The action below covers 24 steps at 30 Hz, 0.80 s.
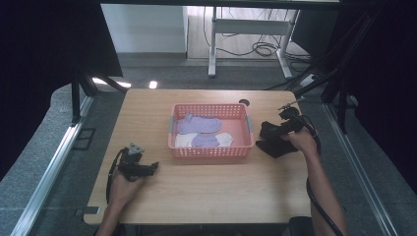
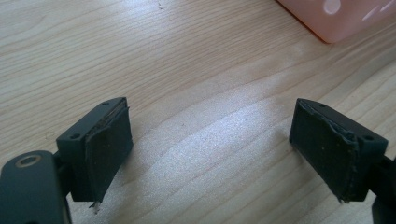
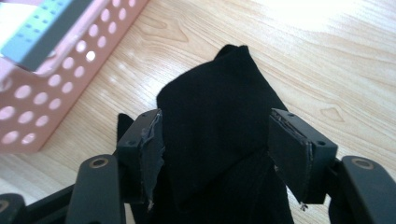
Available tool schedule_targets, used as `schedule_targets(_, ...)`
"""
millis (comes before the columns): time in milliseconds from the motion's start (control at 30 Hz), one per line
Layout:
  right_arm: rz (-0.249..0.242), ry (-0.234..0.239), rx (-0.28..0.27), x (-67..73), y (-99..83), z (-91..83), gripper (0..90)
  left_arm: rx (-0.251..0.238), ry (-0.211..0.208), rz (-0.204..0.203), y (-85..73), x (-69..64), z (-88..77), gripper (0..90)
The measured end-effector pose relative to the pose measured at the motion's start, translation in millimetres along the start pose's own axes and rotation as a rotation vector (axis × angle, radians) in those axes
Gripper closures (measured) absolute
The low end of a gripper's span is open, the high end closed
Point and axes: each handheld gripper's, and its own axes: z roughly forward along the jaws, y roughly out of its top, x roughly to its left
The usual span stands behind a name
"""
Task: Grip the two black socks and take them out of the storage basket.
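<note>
Black two-jaw grippers, worn pads on fingers [image 2: 109,151], trailing cables.

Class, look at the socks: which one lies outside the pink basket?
The black sock on the table right of the basket, between the right gripper's open jaws; the purple and white ones lie inside.

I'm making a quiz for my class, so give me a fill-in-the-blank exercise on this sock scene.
1. The socks inside the pink basket are purple and ____.
2. The black sock lies on the table on the basket's ____ side in the high view.
3. The right gripper has its fingers apart on either side of the ____ sock.
4. Between the fingers of the left gripper there is bare ____.

Missing words: white; right; black; table
</note>
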Motion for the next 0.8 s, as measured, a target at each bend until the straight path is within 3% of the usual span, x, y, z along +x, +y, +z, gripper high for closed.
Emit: schedule_targets(800,-0.072,0.009,-0.034,18.7,-2.9,-32.2,26.6,-0.002,0.0,0.0,-0.1,0.0,0.2,12.9)
